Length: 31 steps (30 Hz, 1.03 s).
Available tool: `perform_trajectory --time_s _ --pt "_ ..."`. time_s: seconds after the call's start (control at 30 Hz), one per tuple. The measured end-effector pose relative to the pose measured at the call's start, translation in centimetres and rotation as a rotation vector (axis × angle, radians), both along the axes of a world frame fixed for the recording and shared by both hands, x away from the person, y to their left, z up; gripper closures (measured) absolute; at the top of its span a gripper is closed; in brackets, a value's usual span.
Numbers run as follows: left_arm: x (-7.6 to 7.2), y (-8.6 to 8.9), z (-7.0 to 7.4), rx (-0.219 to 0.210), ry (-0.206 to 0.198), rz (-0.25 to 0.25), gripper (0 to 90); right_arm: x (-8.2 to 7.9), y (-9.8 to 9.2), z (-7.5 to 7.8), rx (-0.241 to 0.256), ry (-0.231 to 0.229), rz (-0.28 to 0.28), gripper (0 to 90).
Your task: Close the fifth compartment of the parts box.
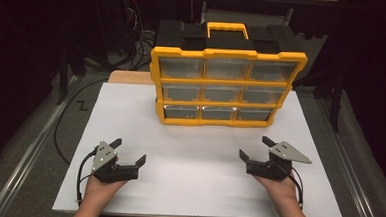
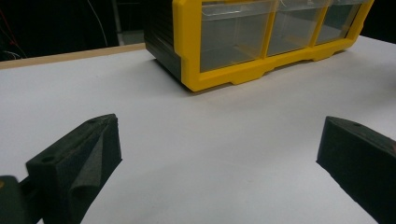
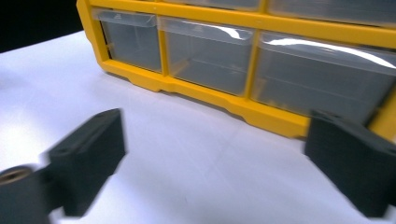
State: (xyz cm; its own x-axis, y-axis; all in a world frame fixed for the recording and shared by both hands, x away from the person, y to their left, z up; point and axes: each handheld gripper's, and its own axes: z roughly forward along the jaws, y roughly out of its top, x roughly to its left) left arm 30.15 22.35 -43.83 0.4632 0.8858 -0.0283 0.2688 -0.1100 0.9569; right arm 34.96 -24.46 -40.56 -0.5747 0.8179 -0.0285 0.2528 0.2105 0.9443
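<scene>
The yellow-framed drawer organizer stands upright at the far middle of the white table, ahead of both claws, its front of nine clear drawers facing the person and a yellow carry handle on top. Its long axis runs across the table, side to side, so the bottom row of drawers is the part closest to either claw.

The left claw rests near the table's near left, jaws spread wide with nothing between them; the organizer lies ahead of it and to its right, well apart. The right claw sits near the near right, jaws likewise spread and empty; the organizer lies ahead and to its left. In the right gripper view the bottom row looms closer than it does in the left gripper view, so the right claw seems the nearer one, likely better placed for the right-hand drawers.
</scene>
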Motion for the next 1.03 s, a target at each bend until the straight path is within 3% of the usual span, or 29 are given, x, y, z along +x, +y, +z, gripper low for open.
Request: perform_trajectory --time_s 0.13,0.27,0.4,0.5,0.57,0.6,0.7,1.03 --pt "-0.1 0.0 -0.1 0.005 0.008 -0.003 0.5 -1.1 -1.7 -0.2 -0.002 -0.015 -0.017 1.1" --pt "-0.4 0.3 -0.1 -0.004 0.010 0.009 0.5 -2.4 -5.0 -0.7 0.016 -0.031 -0.066 1.0" --pt "-0.3 0.2 -0.1 -0.003 0.010 0.012 0.4 -2.7 -6.1 -1.1 0.029 -0.025 -0.088 1.0" --pt "-0.2 -0.1 -0.2 0.002 0.017 0.007 0.4 -2.5 -5.7 -0.9 0.056 -0.031 -0.104 1.0" --pt "-0.3 -0.2 -0.1 0.004 0.016 0.005 0.3 -2.5 -4.9 -0.7 0.063 -0.046 -0.084 1.0" --pt "-0.4 -0.2 -0.1 0.003 0.013 0.006 0.3 -2.6 -4.0 -0.7 0.022 -0.058 -0.053 1.0" --pt "-0.5 0.0 0.0 0.003 0.013 0.009 0.3 -2.8 -3.5 -0.8 0.000 -0.061 -0.035 1.0" --pt "-0.6 0.2 0.1 -0.005 0.002 0.009 0.3 -3.0 -4.0 -0.9 0.007 -0.050 -0.072 1.0"
